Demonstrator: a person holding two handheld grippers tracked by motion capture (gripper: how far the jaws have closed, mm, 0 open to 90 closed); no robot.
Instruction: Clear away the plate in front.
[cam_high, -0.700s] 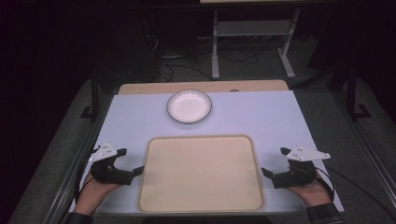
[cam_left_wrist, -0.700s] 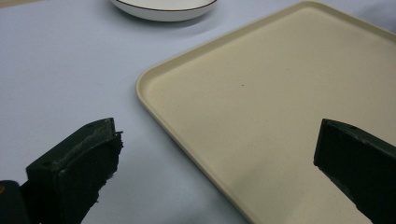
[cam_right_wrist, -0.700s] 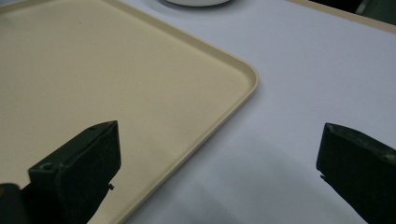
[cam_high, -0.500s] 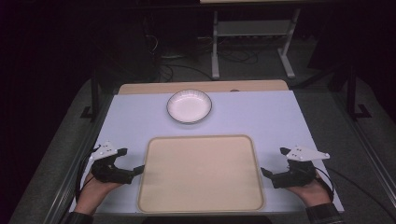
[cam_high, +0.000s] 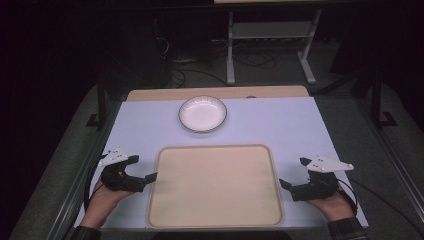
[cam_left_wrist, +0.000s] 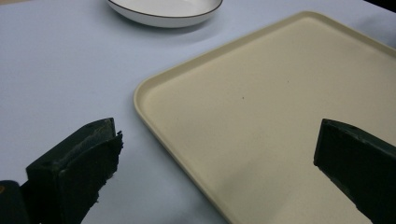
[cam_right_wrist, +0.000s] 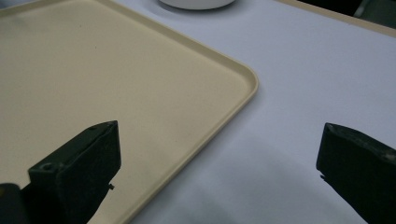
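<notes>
A beige tray lies empty on the near middle of the table. Behind it sits an empty white bowl with a dark rim. My left gripper rests open at the tray's left edge, held by a hand. My right gripper rests open at the tray's right edge. In the left gripper view the left gripper spans the rim of the tray, and the bowl is at the top. In the right gripper view the right gripper spans the corner of the tray, nothing between its jaws.
The pale table top has bare room on both sides of the bowl. A wooden strip runs along its far edge. A metal stand and cables are on the dark floor beyond.
</notes>
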